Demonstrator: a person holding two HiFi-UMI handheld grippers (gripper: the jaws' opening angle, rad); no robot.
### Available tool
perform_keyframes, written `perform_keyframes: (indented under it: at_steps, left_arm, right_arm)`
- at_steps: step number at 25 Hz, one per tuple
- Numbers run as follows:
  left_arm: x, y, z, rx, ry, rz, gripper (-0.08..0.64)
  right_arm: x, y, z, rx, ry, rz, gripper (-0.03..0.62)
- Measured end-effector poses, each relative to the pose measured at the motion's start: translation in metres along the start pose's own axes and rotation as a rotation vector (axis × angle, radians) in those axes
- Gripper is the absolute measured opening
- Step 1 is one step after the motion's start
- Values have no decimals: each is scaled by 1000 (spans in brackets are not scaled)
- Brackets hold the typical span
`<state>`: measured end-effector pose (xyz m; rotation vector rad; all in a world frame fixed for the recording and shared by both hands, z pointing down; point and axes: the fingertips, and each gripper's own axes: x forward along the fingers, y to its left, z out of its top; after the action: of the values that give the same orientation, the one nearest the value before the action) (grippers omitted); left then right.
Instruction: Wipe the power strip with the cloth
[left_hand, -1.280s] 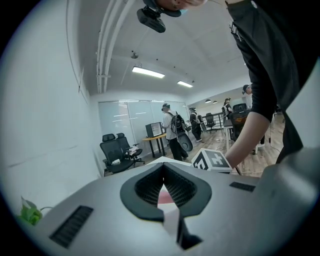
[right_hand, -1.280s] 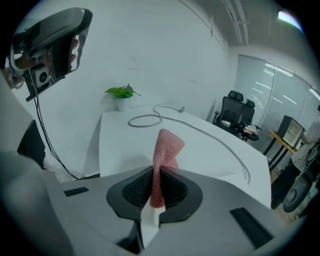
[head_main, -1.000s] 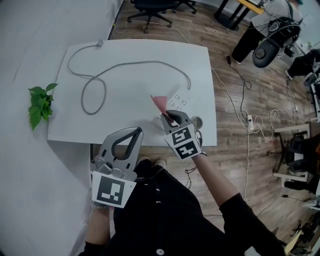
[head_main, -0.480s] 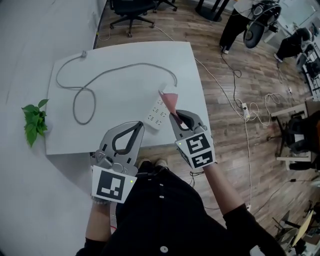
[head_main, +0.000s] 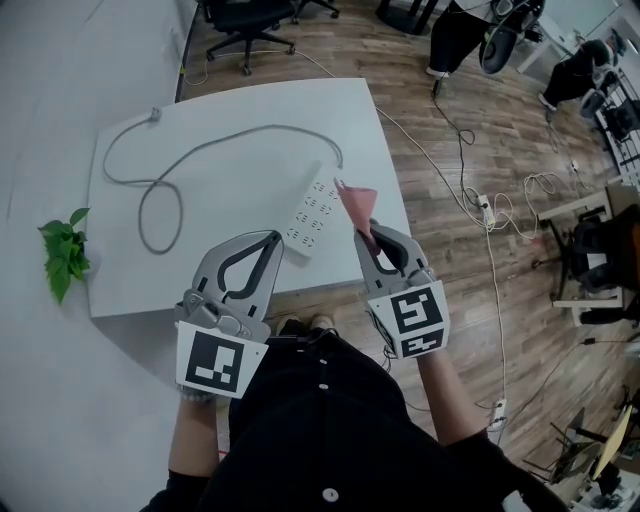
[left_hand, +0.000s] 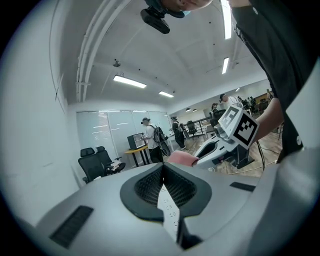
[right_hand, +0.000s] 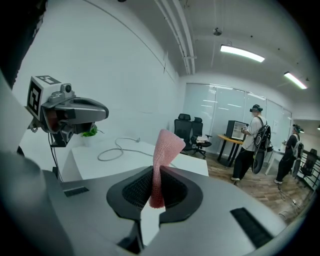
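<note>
A white power strip (head_main: 312, 216) lies on the white table (head_main: 230, 160), and its grey cable (head_main: 160, 200) loops away to the far left. My right gripper (head_main: 366, 232) hovers just right of the strip near the table's front edge, shut on a pink cloth (head_main: 357, 203) that sticks up from its jaws. The right gripper view shows that cloth (right_hand: 161, 160) pinched between the dark pads. My left gripper (head_main: 270, 242) is shut with nothing in it, held above the front edge just short of the strip. The left gripper view shows the strip (left_hand: 167, 210) below its jaws.
A small green plant (head_main: 62, 255) sits off the table's left side. Office chairs (head_main: 245, 15) stand beyond the far edge. Cables (head_main: 480, 215) trail over the wooden floor on the right. People stand farther back in the room (right_hand: 250, 145).
My right gripper has carried the cloth off the power strip and now holds it to the strip's right. The left gripper has hardly moved.
</note>
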<state>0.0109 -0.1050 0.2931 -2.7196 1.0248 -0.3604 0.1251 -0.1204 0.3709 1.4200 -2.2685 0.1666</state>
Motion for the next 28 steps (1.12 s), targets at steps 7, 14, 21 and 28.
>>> perform_keyframes:
  at_steps: [7, 14, 21, 28]
  left_arm:
    - [0, 11, -2, -2, 19, 33, 14]
    - [2, 12, -5, 1, 30, 33, 14]
    - [7, 8, -6, -5, 19, 23, 14]
    - [10, 8, -7, -4, 21, 26, 14]
  right_arm:
    - [-9, -6, 4, 18, -19, -20, 49]
    - [-10, -8, 4, 25, -19, -30, 49]
    - [-9, -8, 6, 14, -29, -26, 49]
    - [-4, -7, 11, -2, -33, -12, 49]
